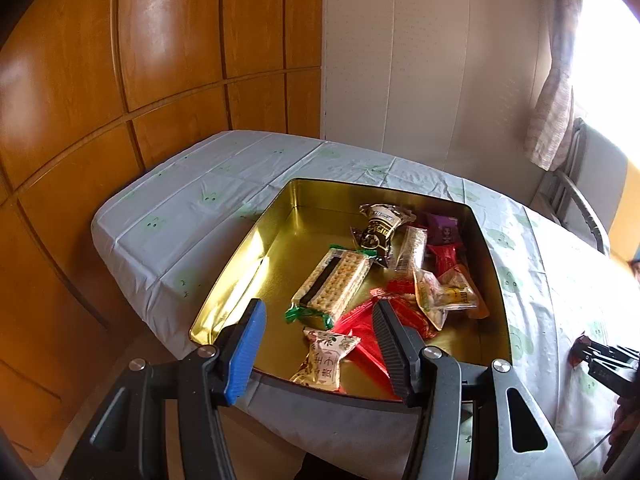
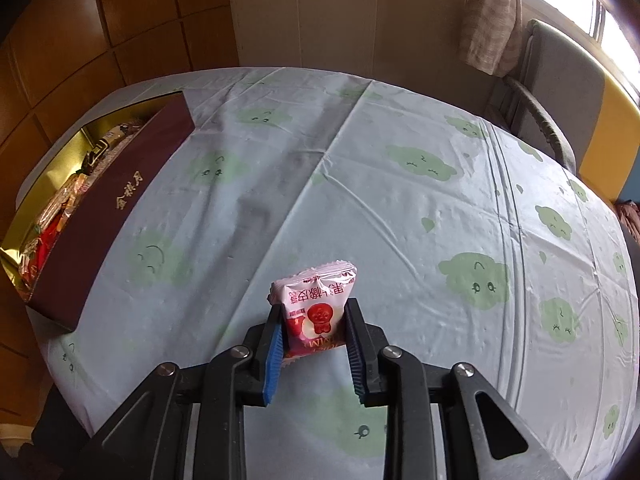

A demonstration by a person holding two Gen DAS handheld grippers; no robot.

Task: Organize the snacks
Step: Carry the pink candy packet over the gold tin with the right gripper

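An open tin box [image 1: 276,236] with a gold inside sits on the table. Several snacks lie in it: a cracker packet [image 1: 336,284], a dark packet [image 1: 378,228], red wrappers [image 1: 360,326] and a floral white packet [image 1: 324,360]. My left gripper [image 1: 318,306] hovers over the box's near edge, open, with nothing between its pads. In the right wrist view the box shows its maroon side wall [image 2: 120,208] at the left. My right gripper [image 2: 314,306] is shut on a pink snack packet [image 2: 316,292], held just above the tablecloth, well right of the box.
A pale blue tablecloth [image 2: 400,200] with green cartoon faces covers the table. A grey chair [image 2: 560,92] and a curtain [image 2: 490,20] stand at the far right by the window. Orange wooden panels [image 1: 120,80] line the wall on the left.
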